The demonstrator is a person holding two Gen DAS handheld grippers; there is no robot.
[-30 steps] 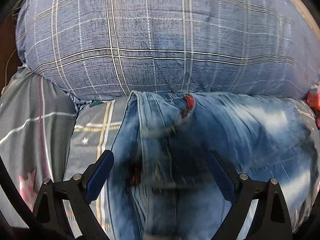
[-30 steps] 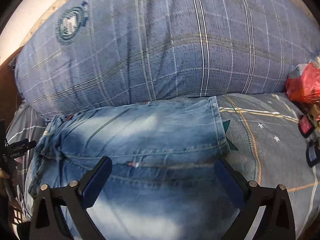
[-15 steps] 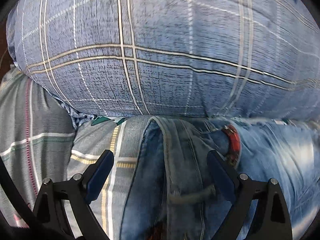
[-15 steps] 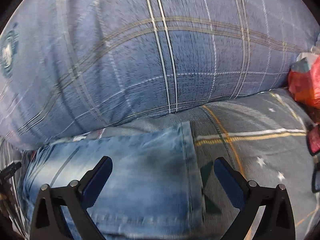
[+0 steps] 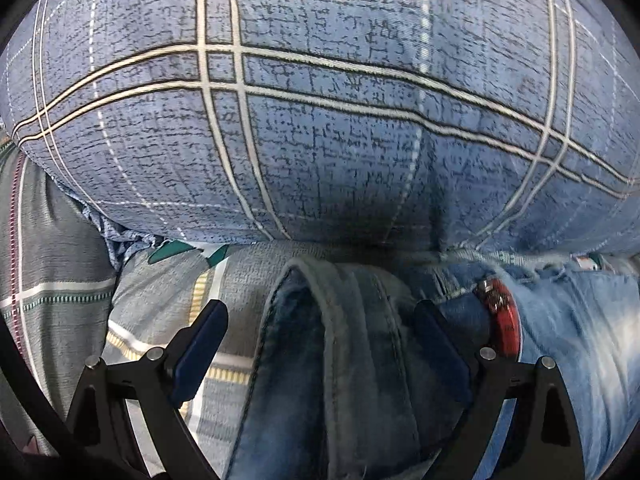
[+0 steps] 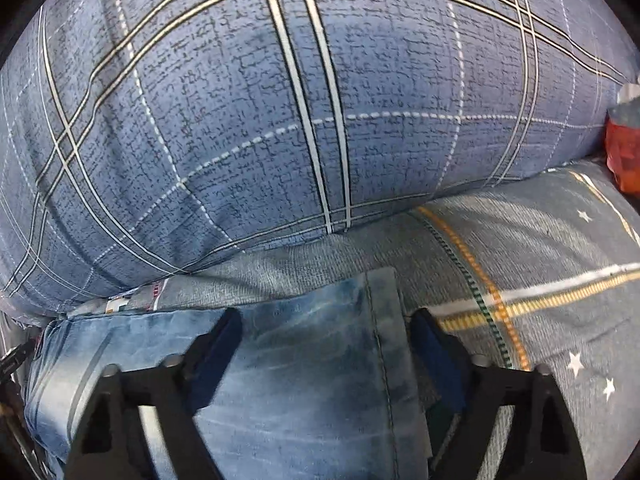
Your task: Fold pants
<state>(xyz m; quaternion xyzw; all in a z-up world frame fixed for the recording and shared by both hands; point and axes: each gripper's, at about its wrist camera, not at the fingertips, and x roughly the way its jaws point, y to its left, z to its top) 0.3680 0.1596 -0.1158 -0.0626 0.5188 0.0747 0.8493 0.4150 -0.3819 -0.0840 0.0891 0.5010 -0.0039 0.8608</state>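
Against the plaid pillow, both the left gripper and right gripper gape wide, empty, over heavy, limp jeans — best pinched at their thick seamed edges.

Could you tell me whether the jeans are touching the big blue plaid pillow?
Cannot tell. In the right wrist view a strip of grey bedsheet separates the jeans from the pillow; in the left wrist view the far edge is shadowed.

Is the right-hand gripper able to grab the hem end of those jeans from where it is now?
Probably yes. The right gripper is open, and the jeans hem lies flat between its fingers with nothing over it. The plaid pillow sits just beyond the hem, so there's little room to push further.
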